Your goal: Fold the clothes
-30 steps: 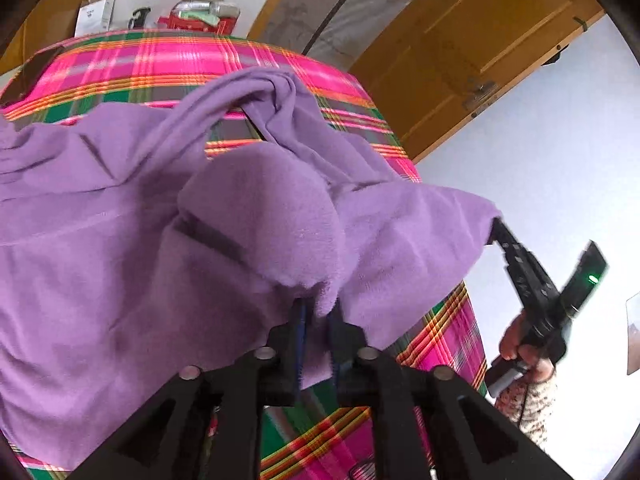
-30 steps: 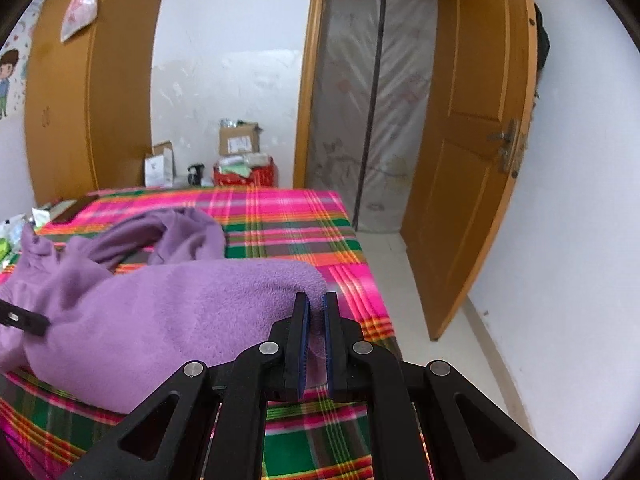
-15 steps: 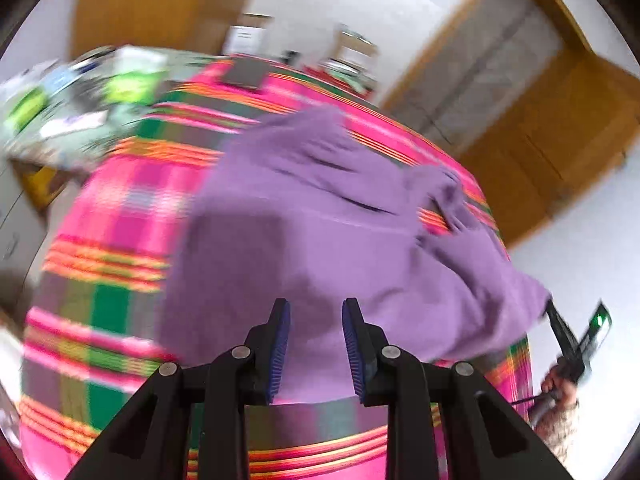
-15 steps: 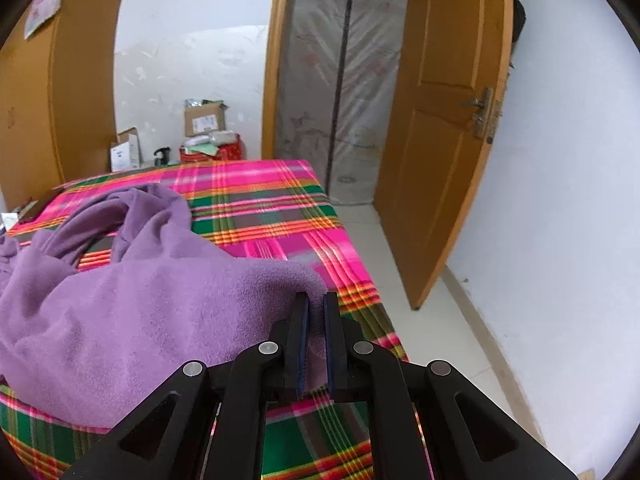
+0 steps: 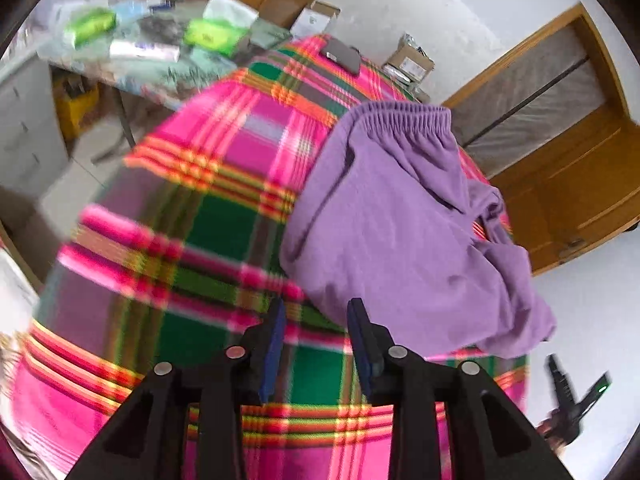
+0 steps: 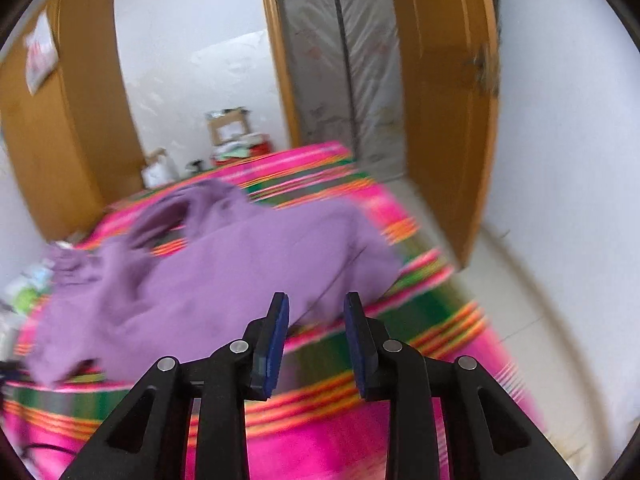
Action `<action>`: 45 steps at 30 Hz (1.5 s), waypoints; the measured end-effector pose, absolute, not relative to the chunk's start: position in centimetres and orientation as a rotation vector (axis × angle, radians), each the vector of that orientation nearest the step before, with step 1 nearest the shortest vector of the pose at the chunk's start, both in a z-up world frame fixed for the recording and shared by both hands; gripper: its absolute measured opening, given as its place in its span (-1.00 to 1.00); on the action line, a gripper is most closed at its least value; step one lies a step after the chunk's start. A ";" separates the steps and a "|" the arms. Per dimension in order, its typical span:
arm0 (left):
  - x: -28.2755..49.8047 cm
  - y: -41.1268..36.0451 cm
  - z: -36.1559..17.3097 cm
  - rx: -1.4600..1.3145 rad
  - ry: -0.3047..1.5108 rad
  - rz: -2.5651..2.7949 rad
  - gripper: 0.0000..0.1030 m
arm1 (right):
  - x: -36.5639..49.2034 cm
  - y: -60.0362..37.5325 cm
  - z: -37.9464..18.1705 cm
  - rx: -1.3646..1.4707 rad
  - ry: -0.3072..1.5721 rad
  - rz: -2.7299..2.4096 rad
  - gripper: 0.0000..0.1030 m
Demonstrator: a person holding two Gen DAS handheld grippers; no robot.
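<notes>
Both tongs — left [image 5: 316,312], right [image 6: 316,306] — have released the purple garment [image 5: 404,224].

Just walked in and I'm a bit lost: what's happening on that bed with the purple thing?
A person is folding clothes with a handheld claw in each hand. Right now the left claw and the right claw are both open and hold nothing. The purple garment, with an elastic waistband, lies in a loose heap on the pink and green plaid blanket, not yet neatly folded.
</notes>
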State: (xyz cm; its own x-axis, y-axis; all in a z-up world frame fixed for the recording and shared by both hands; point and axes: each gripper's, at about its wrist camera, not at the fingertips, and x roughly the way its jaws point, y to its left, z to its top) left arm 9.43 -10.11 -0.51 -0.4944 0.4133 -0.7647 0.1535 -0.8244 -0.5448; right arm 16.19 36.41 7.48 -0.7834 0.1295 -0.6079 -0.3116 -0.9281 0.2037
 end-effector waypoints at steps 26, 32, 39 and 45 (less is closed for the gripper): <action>6.9 -9.2 -1.8 -1.414 -1.112 2.334 -0.59 | 10.3 34.0 1.6 -1.106 0.976 2.730 -0.17; 6.7 -9.3 -1.0 -1.370 -1.116 2.382 -0.91 | 9.6 33.8 2.3 -1.077 0.901 2.749 -0.84; 7.4 -10.1 0.8 -1.298 -1.143 2.434 -0.92 | 11.2 34.5 5.1 -0.941 0.847 2.803 -0.89; 8.7 -10.5 2.1 -1.241 -1.136 2.479 -0.96 | 13.0 35.1 7.3 -0.860 0.812 2.831 -0.89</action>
